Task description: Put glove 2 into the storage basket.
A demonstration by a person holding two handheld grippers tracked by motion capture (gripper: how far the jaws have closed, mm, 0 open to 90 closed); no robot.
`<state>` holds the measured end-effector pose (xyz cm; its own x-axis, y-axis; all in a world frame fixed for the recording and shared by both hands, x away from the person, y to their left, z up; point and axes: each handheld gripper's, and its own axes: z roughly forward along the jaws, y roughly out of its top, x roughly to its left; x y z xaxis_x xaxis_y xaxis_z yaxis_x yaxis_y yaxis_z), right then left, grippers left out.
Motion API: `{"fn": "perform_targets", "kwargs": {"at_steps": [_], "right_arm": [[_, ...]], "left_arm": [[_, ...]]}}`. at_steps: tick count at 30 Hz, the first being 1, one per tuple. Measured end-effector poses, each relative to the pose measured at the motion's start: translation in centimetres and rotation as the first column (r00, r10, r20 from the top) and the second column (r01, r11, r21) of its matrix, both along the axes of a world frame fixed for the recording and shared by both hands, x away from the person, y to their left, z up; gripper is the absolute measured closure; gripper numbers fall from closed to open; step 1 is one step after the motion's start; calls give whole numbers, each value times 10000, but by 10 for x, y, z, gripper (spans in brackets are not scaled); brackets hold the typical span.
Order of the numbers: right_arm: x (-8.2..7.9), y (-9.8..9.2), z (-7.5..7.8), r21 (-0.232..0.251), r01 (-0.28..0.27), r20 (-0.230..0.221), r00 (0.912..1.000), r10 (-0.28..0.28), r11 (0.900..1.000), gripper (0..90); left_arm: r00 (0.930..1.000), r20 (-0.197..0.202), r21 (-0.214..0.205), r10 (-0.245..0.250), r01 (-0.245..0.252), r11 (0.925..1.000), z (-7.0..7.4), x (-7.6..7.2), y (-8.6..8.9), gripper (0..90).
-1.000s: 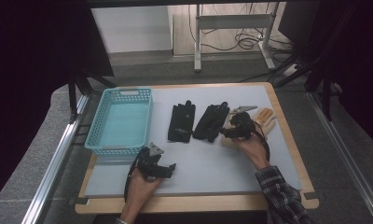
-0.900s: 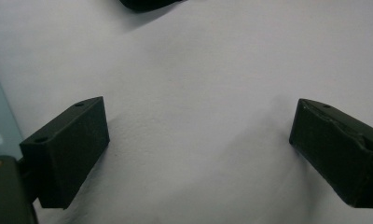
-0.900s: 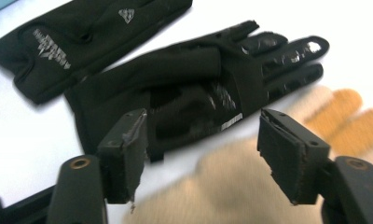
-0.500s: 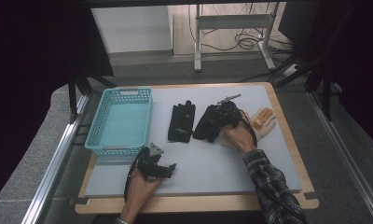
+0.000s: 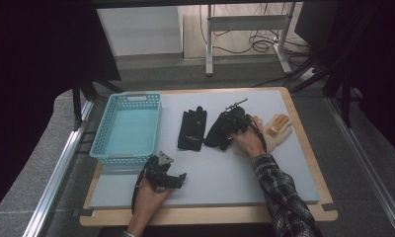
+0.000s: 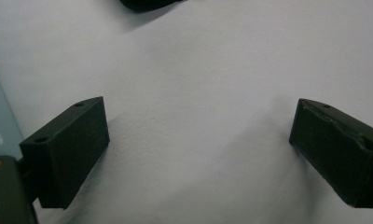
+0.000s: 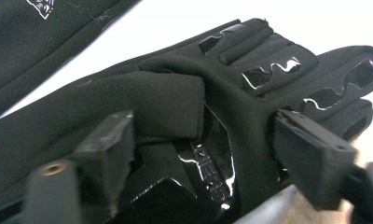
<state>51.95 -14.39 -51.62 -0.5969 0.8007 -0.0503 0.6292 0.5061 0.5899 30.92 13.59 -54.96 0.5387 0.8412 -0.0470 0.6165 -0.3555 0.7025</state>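
Black fabric glove with glossy grip patches lies right under my right hand-held gripper, its palm between my two jaws, which stand wide and have just been closing a little; the pads are not pressing on the cloth yet, so nothing is grasped. To take it well, I judge I should sink a bit further and pinch a fold of the palm fabric near the middle, not a fingertip, so that it lifts without dragging. From my right hand-held gripper the glove's long axis runs slantwise across the grey bench, fingers pointing away from me and cuff toward me. Just beside it on the left lies a second black glove, roughly parallel; on the right, close by my hand, a tan glove. Farther left stands a light blue plastic basket. My left hand-held gripper rests released, jaws apart over bare bench, nearer to me.
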Motion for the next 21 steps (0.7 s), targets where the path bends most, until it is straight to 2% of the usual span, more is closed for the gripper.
{"fn": "perform_targets", "kwargs": {"at_steps": [3,5,6,7,8,10,13,16,21], "right_arm": [[-4,1,1,-60,168,133,9998,-167,9998,349],[-9,4,2,-26,180,274,9995,-180,9998,501],[-9,4,2,-26,180,274,9995,-180,9998,501],[-11,6,3,-14,146,249,9996,-146,9999,614],[-11,6,3,-14,146,249,9996,-146,9999,614],[-12,8,4,38,24,162,9999,-25,10000,723],[-13,9,5,-31,-97,167,9998,98,9999,764],[-12,5,6,209,-113,119,9999,110,9997,772],[-18,0,14,359,-401,383,9985,387,9986,775]], "left_arm": [[10000,10,-20,0,0,10000,0,0,0,47],[10000,9,-22,1,-1,10000,0,0,0,47],[10000,9,-22,1,-1,10000,0,0,0,47],[10000,9,-29,5,-5,10000,0,0,0,47],[10000,9,-29,5,-5,10000,0,0,0,47],[10000,8,-25,3,-3,10000,0,0,0,47],[10000,-8,13,0,0,10000,0,0,0,47],[10000,-6,-7,0,0,10000,0,0,0,47],[10000,4,-23,-2,2,10000,0,0,0,47]]}}
